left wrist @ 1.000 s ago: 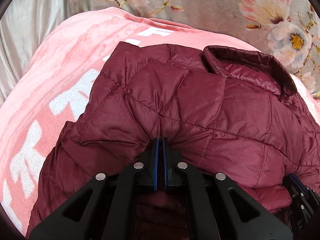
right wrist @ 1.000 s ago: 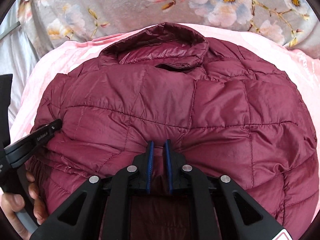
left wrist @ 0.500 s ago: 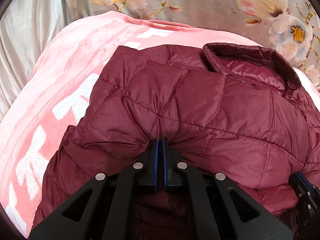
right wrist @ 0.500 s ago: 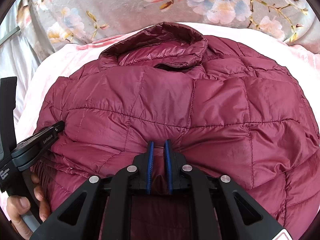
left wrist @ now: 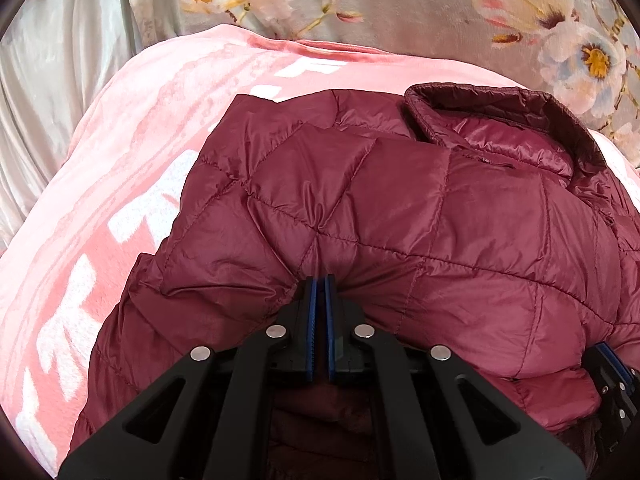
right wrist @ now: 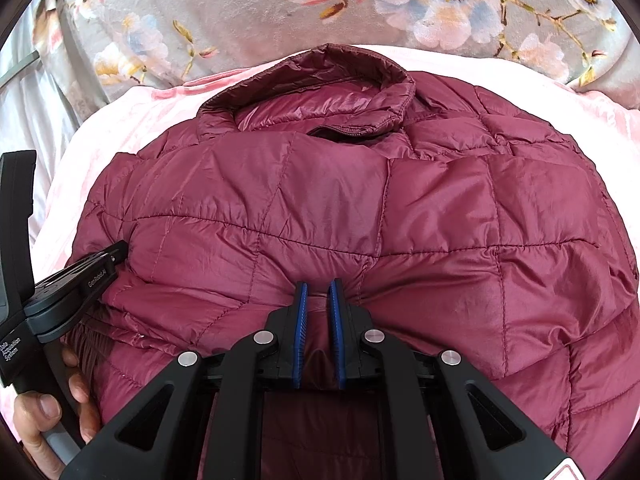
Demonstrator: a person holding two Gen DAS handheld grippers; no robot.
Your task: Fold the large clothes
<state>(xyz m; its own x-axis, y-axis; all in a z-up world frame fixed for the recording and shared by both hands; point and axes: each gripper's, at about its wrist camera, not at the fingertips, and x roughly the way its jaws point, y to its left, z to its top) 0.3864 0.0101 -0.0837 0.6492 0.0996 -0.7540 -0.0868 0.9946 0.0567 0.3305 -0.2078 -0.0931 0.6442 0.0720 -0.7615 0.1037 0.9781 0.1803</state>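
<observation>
Blue-padded jaws of the left gripper [left wrist: 319,284] are pinched almost fully together on a fold of the maroon quilted down jacket [left wrist: 400,232], and the right gripper [right wrist: 318,290] is closed narrowly on another fold of the same hem edge. The jacket is spread on a pink blanket with white letters [left wrist: 132,184], its collar [right wrist: 312,80] at the far side. The step is judged to be the carrying of the lower part towards the collar. To do it well, both grips should be kept tight and level, and the slippery, puffy fabric should be laid down slowly so that trapped air is pressed out. A flowered grey blanket [right wrist: 280,12] lies beyond, well apart. Nothing is seen in the way, only the bulging quilting itself
</observation>
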